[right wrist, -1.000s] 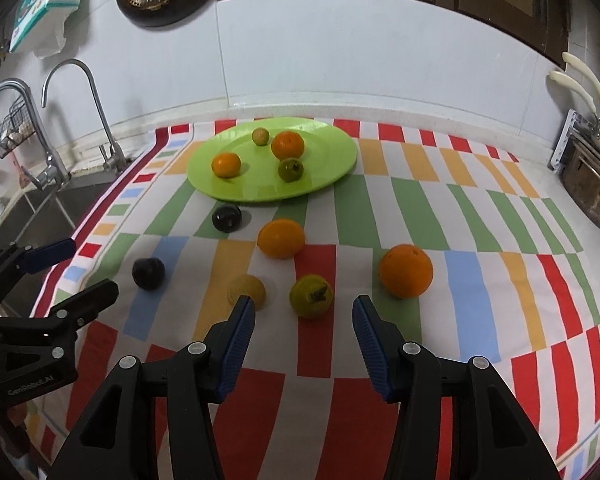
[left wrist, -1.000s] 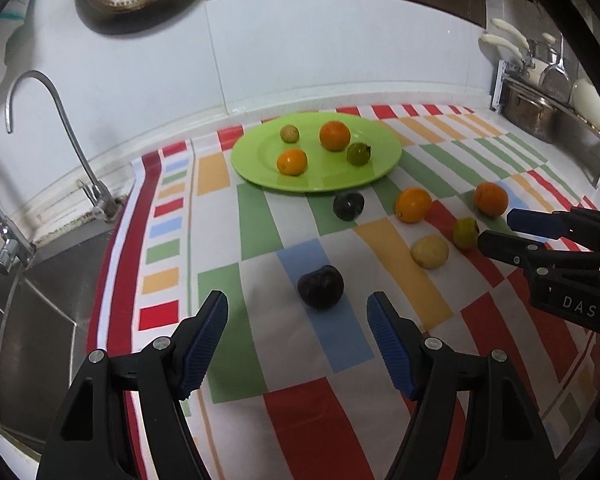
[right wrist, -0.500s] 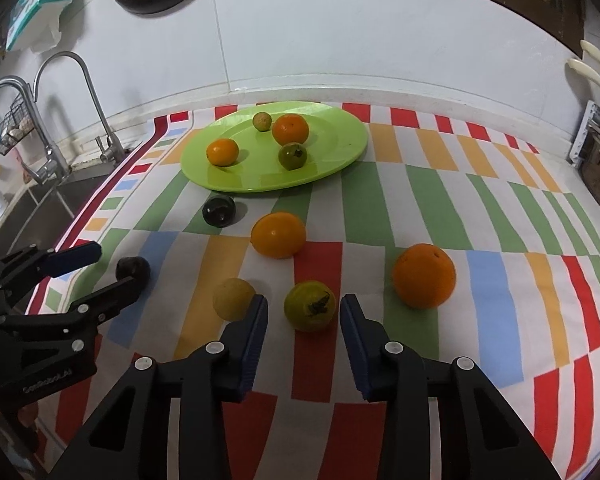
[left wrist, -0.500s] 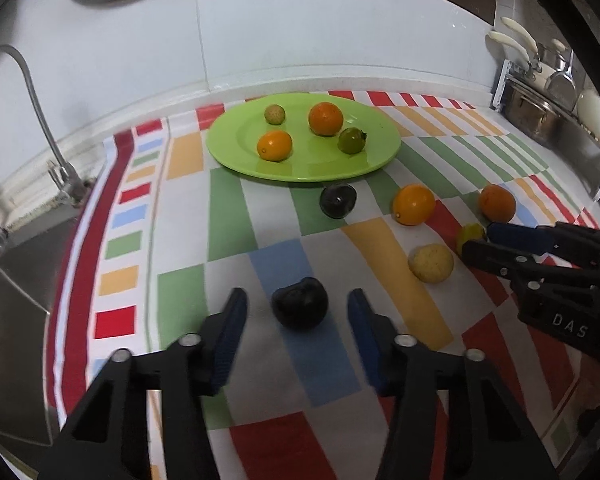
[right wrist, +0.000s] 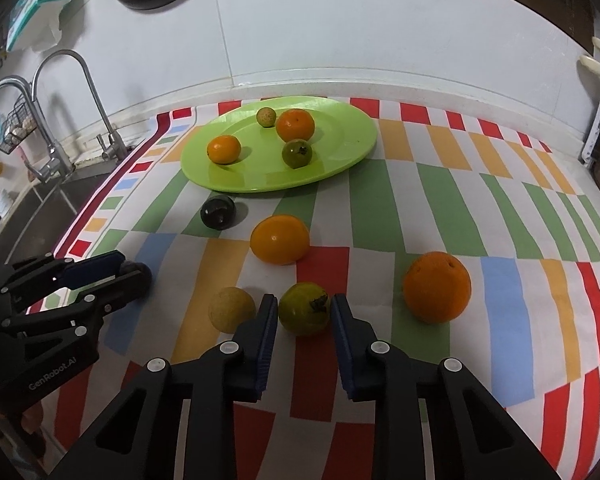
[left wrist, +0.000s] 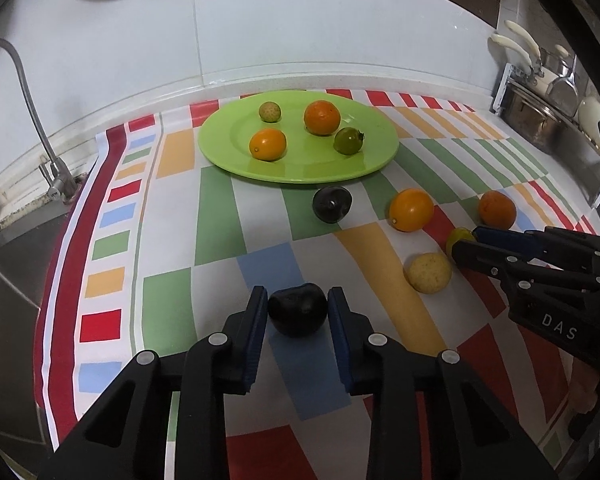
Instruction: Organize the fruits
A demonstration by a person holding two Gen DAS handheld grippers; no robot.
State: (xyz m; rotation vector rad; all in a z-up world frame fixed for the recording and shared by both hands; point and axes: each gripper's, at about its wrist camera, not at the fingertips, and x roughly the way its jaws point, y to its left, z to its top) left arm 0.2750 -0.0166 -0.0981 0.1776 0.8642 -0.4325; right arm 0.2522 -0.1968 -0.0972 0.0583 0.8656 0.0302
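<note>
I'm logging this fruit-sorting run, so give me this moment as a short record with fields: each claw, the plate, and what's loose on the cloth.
left claw: closed around the dark plum, pads at both its sides
right claw: closed around the green fruit, pads at both its sides
green plate: holds four fruits, two orange, one green, one small yellowish
loose on striped cloth: second dark plum, glossy orange fruit, large orange, pale yellow fruit
lifted yet: cannot tell

The left gripper [left wrist: 297, 310] has its blue fingers [left wrist: 257, 320] pressed against a dark plum [left wrist: 297, 315] on the striped cloth [left wrist: 172, 240].
</note>
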